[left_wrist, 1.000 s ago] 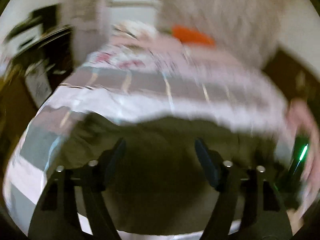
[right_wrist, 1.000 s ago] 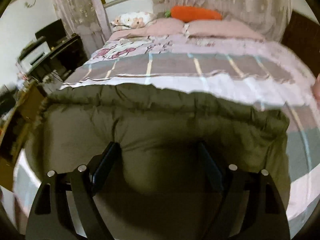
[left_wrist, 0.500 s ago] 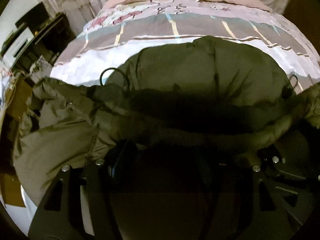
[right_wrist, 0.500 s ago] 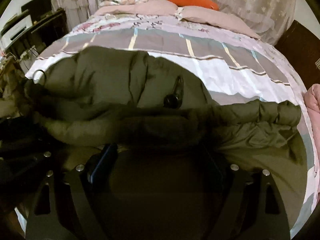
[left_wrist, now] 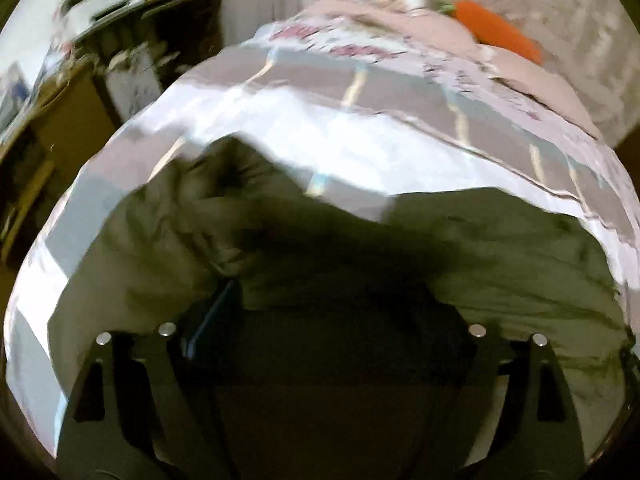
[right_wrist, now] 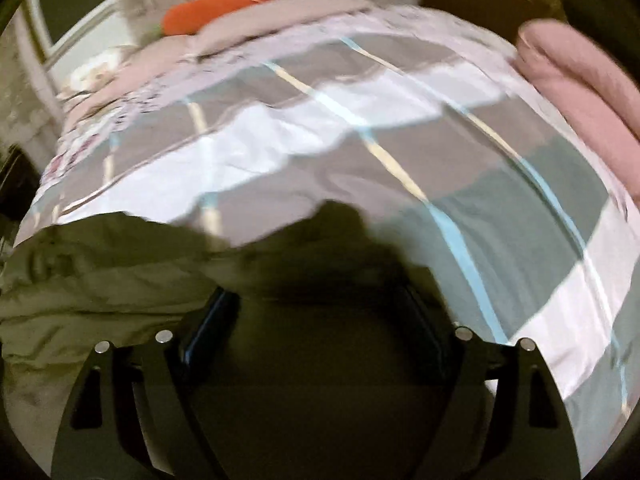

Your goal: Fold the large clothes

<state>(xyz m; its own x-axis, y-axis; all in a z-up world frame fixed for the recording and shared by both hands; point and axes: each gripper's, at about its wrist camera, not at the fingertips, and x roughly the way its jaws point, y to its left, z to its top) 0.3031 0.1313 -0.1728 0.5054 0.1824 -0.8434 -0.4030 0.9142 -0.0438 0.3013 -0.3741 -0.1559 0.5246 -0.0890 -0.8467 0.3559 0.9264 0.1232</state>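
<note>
Left tongs (left_wrist: 328,308) spread wide over the olive jacket (left_wrist: 500,264), fingers apart with dark fabric bunched between them, though whether they actually pinch it is lost in shadow. Right tongs (right_wrist: 320,312) also splayed open above the jacket (right_wrist: 100,276), which lies puffy across the near end of the bed (right_wrist: 400,128). Striped quilt beyond, orange carrot pillow (right_wrist: 212,8) at the head, pink folded blanket (right_wrist: 580,88) at the right edge.
</note>
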